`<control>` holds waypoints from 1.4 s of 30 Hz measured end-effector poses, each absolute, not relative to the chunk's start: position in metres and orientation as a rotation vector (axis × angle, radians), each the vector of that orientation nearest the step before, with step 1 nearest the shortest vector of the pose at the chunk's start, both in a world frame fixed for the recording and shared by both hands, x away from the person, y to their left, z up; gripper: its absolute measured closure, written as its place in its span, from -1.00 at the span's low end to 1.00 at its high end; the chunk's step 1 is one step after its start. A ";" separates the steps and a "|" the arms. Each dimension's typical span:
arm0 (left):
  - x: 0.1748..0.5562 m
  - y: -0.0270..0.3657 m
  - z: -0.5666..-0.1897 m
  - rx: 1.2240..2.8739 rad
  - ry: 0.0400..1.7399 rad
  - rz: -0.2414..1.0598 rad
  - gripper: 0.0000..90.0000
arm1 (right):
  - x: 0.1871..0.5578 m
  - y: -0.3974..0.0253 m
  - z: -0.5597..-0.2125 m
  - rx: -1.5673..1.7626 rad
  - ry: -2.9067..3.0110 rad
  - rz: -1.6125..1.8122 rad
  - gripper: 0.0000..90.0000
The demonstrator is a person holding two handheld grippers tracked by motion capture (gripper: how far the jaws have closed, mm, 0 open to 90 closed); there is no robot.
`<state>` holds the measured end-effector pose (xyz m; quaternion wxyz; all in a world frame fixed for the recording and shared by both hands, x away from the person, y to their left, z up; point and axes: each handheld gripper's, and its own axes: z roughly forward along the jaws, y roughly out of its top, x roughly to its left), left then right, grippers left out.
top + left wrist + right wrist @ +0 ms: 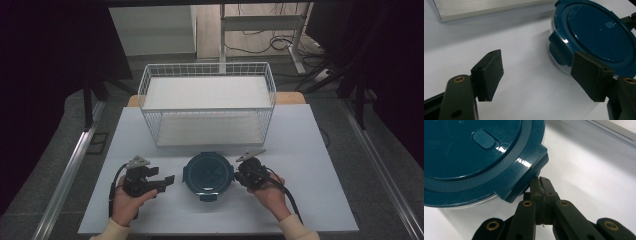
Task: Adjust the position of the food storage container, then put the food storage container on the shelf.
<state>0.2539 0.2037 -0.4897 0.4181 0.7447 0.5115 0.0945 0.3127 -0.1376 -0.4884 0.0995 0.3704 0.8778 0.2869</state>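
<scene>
— Container (pixel 208 175) first: where does it sit?

— Round, clear-walled, with a dark teal lid (pixel 596 32), on the white table (pixel 310 150) at the near middle, just at 6 o'clock from the white wire basket (pixel 207 102). Four clip tabs stick out from the lid's rim.

— Anything hidden or hard to read?

— The inside can't be seen through the lid. In the left gripper view the right-hand jaw covers part of the rim, and the lid is cut off at the top and right edges. In the right gripper view a lid tab overhangs the jaw tips, so whether they touch it I can't tell. I can make out no writing or brand; there is only a small oval bump on the lid (pixel 484 139).

— And the tongs?

— The left gripper (pixel 161 182), at 9 o'clock from the container, stands released, its pads (pixel 490 75) wide apart over bare table, clear of the container and aimed at it. The right gripper (pixel 541 185), at 3 o'clock, is clenched, jaws pressed together with nothing visible between them, tips right at the tab.

— Hands?

— Each hand (pixel 272 192) wraps its gripper from below, forearms coming in from the near edge, cream cuffs showing.
</scene>
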 end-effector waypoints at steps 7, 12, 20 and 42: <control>0.253 0.205 -0.489 1.858 1.285 0.241 -0.43 | 0.314 -0.142 -0.488 1.068 2.586 0.905 0.99; 0.252 0.207 -0.487 1.848 1.280 0.247 -0.43 | 0.306 -0.168 -0.479 1.122 2.477 1.007 0.99; 0.252 0.205 -0.488 1.855 1.282 0.244 -0.44 | 0.294 -0.207 -0.469 1.131 2.362 1.179 0.37; 0.252 0.205 -0.486 1.792 1.324 0.208 -0.58 | 0.296 -0.205 -0.474 1.330 2.327 1.268 -0.54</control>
